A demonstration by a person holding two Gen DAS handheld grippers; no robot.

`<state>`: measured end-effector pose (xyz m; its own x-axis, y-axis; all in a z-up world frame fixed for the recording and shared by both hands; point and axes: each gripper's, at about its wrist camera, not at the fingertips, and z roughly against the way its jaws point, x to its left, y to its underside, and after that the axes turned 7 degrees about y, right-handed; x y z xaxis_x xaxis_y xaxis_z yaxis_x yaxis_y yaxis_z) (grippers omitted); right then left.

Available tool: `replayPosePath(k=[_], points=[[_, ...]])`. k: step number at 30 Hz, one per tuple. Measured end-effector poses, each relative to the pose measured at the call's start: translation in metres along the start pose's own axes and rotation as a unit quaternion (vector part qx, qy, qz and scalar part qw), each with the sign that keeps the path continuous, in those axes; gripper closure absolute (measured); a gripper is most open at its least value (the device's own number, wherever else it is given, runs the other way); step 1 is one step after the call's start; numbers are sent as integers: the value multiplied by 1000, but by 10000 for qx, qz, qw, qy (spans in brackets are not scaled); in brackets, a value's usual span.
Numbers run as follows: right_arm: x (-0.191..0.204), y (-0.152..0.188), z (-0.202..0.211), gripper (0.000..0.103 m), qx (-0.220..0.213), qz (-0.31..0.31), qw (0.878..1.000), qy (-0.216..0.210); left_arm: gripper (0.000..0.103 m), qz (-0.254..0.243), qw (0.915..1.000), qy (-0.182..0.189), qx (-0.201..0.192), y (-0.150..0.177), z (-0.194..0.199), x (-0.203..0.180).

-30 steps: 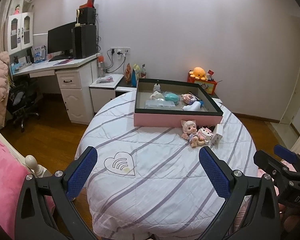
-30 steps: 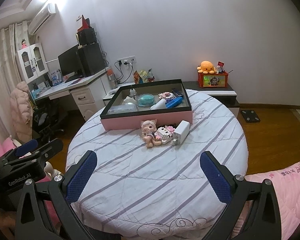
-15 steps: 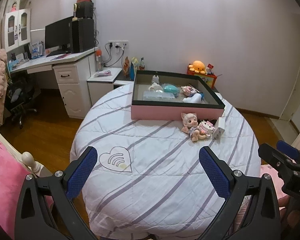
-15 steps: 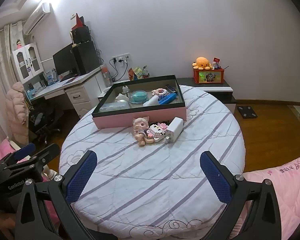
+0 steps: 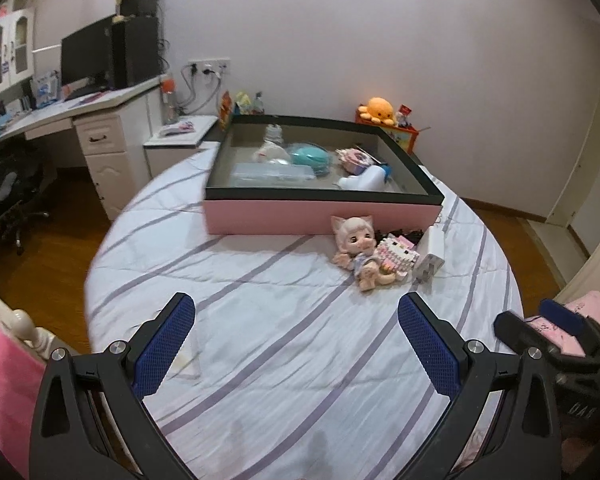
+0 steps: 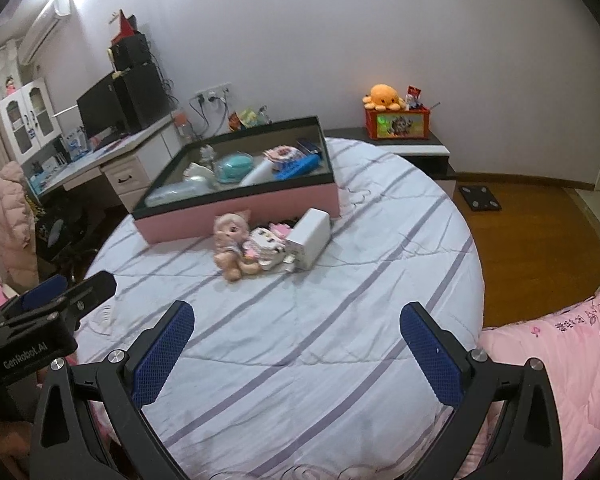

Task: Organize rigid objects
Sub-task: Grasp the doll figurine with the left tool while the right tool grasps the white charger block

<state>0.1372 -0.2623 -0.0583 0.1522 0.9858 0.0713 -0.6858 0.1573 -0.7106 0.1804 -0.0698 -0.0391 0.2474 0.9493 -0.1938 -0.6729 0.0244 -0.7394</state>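
A pink box with a black rim (image 5: 324, 216) (image 6: 236, 212) sits at the far side of a round bed with a striped cover (image 5: 280, 340). Inside lie several items, among them a teal case (image 5: 310, 156) and a white bottle (image 5: 362, 180). In front of the box lie a small doll (image 5: 356, 248) (image 6: 232, 240), a pink-and-white block cat (image 5: 396, 256) (image 6: 266, 248) and a white charger (image 5: 430, 254) (image 6: 310, 238). My left gripper (image 5: 296, 320) and right gripper (image 6: 298, 320) both hover open over the near bedcover, short of these toys, with nothing held.
A white desk (image 5: 80, 120) with a monitor stands at the left, an office chair (image 5: 12, 200) beside it. A low cabinet carries an orange plush octopus (image 6: 384, 98) on a red box. Pink bedding (image 6: 560, 360) lies at the near right, wooden floor (image 6: 532, 232) beyond the bed.
Both grippers have moved forward and lower toward the bed; the box and toys look larger and nearer. Both stay open. Nothing on the bed has moved.
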Motion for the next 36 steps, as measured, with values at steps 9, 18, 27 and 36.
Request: replayPosePath(k=[9, 18, 27, 36], points=[[-17, -10, -46, 0, 317, -65, 9994, 121, 0, -102, 9988, 18, 481, -16, -77, -15], [-26, -18, -75, 0, 485, -121, 9987, 118, 0, 24, 9971, -8, 760, -18, -128, -16], [-20, -24, -92, 0, 540, -76, 9985, 18, 4, 353, 9973, 121, 633, -15, -126, 1], [-14, -37, -104, 0, 450, -409, 9980, -184, 11, 120, 9970, 60, 759, -28, -146, -1]])
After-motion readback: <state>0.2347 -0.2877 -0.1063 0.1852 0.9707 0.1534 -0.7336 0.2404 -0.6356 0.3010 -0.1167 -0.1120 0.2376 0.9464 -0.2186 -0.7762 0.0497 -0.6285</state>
